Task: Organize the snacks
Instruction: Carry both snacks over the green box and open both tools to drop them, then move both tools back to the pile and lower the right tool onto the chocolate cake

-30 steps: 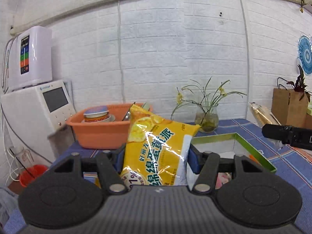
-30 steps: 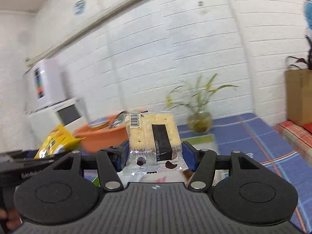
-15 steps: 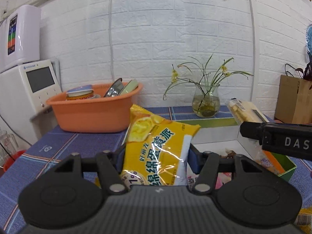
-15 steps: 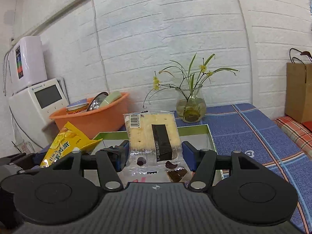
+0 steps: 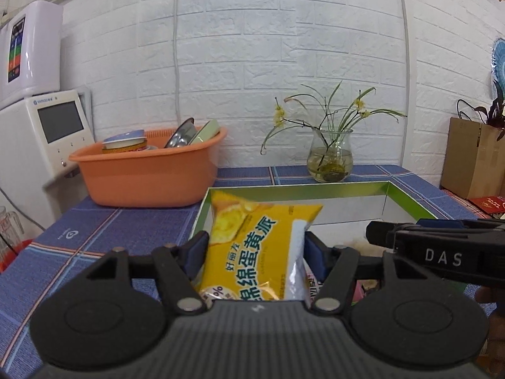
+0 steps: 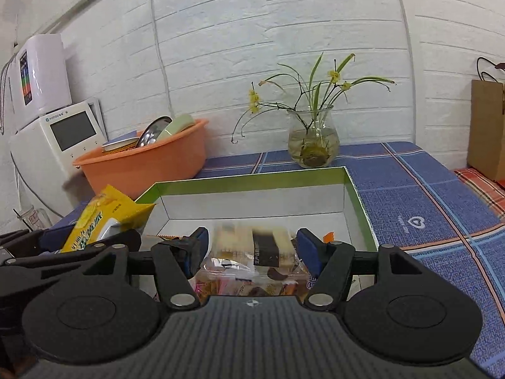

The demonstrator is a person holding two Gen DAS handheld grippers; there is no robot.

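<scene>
While each tool grips a snack, yellow pack left, blurred cracker pack right, over the box, releasing comes next.

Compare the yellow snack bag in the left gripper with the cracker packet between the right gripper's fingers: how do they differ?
The yellow snack bag is opaque, with printed Chinese characters; the cracker packet is clear, showing pale crackers and a dark band. The bag looks larger and stands upright, sharp in view, clamped by the left gripper; the packet is blurred and lies low between the right gripper's fingers, whose grip I cannot confirm. Both are at the green-rimmed box.
</scene>
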